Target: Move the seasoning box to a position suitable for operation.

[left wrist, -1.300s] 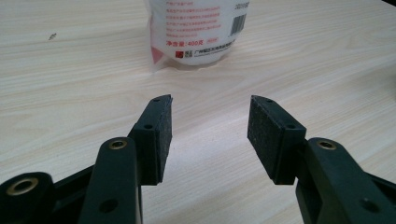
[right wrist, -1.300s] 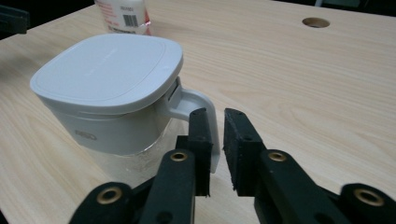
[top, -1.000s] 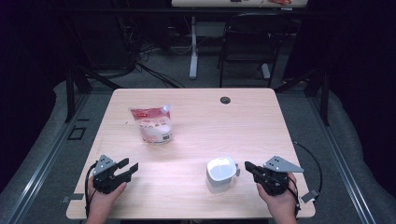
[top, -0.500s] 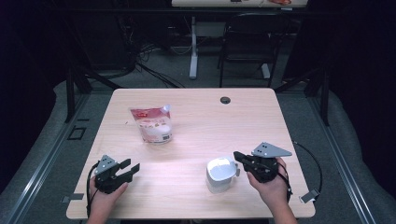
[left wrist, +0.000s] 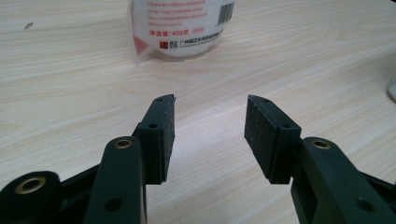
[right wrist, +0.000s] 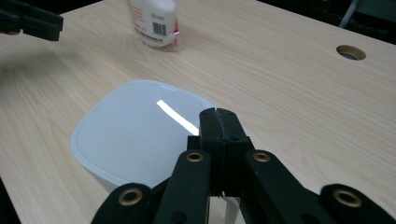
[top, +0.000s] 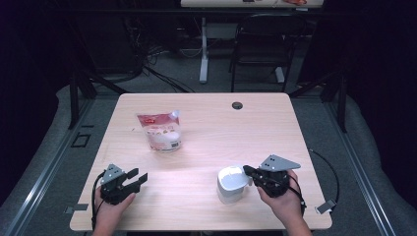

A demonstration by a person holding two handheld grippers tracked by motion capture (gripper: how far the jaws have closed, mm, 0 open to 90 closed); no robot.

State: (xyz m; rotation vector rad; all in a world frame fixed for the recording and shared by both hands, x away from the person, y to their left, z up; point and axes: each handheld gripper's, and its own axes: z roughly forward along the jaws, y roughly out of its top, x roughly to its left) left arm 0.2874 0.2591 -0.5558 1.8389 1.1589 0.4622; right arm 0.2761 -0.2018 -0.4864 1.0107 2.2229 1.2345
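The right gripper (top: 247, 171) sat nearest the person's edge of the wooden table (top: 255, 128), its jaws pressed together pad to pad with nothing between them. Its tip hung over the right-hand rim of the white square bowl (top: 231, 183), so it looked placed to nudge or steady the bowl, or to open onto that rim, rather than to carry it; whether the tip touched the rim could not be told. The bowl stood upright and empty on the near right part of the table.

The left gripper (top: 138, 177) waited at the near left, jaws apart and empty, aimed toward the bag beyond it, probably ready for a pick-up.

Farther back, the red-and-white sealed bag (top: 161, 130) stood toward the left, well apart from the bowl. A cable hole (top: 237, 105) lay near the far edge.
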